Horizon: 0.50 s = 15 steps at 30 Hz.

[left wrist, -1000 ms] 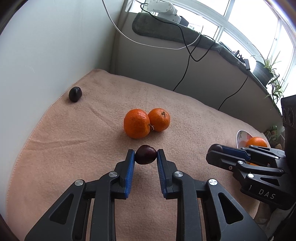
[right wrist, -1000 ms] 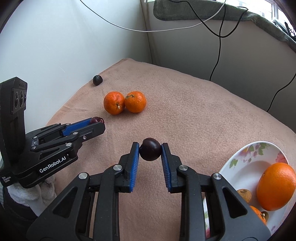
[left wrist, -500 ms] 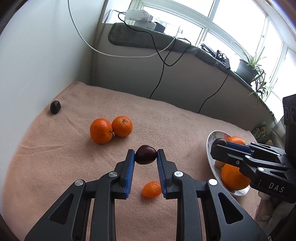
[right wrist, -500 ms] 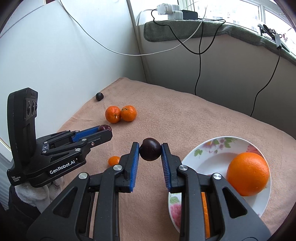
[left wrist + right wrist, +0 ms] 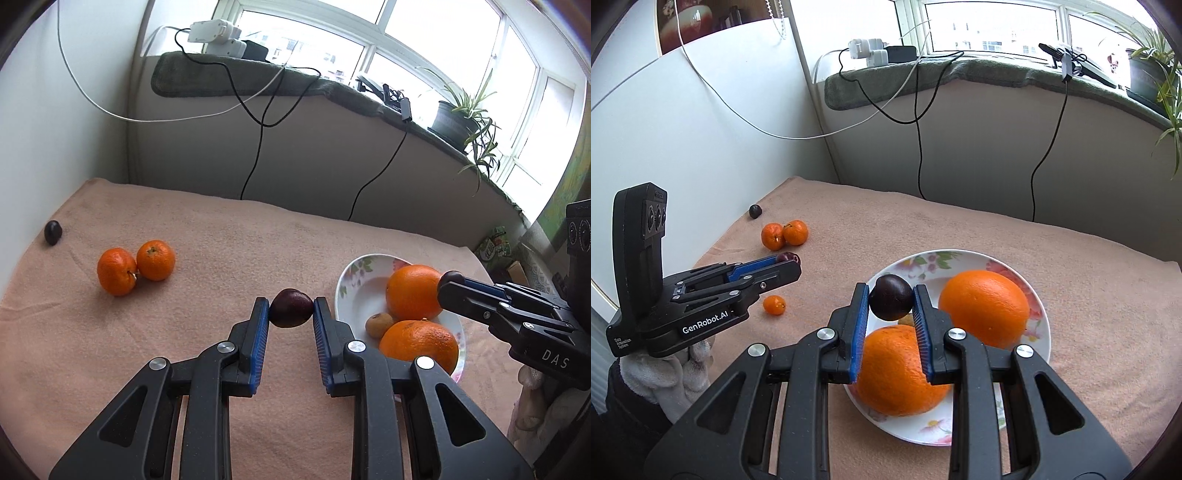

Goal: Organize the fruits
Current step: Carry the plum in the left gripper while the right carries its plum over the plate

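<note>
Plums (image 5: 290,308) (image 5: 890,297) (2, dark) clamped in both grippers (image 5: 290,309) (image 5: 891,299)

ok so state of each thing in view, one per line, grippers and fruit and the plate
left gripper: shut on a dark plum, off the cloth
right gripper: shut on a second dark plum, over the plate
plate: on the cloth, holding two big oranges and a small brown fruit
two tangerines: on the cloth, touching
small tangerine: loose on the cloth
third dark plum: loose by the wall
</note>
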Available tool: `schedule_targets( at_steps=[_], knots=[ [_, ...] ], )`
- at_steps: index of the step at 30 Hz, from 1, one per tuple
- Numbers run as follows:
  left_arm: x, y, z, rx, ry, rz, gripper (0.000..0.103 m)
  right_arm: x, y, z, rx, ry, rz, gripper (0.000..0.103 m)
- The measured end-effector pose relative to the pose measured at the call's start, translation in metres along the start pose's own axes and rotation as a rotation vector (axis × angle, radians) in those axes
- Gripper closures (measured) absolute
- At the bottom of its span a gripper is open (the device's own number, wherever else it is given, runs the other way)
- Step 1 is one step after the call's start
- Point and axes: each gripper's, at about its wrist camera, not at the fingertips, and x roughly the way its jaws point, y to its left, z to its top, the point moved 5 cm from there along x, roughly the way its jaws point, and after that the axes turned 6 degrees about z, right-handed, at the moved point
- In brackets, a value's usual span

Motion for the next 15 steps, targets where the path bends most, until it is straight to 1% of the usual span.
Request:
schedule_targets(
  at_steps=[9, 15],
  knots=[
    [0.013, -0.031, 0.0, 0.034, 0.022, -0.035, 0.08, -0.017, -0.047, -0.017, 0.087, -0.009, -0.045, 0.078],
    [0.02, -0.043, -0.001, 0.051, 0.039, -0.042, 0.08, -0.02, -0.067, -0.031, 0.119, 0.007, -0.061, 0.078]
  ],
)
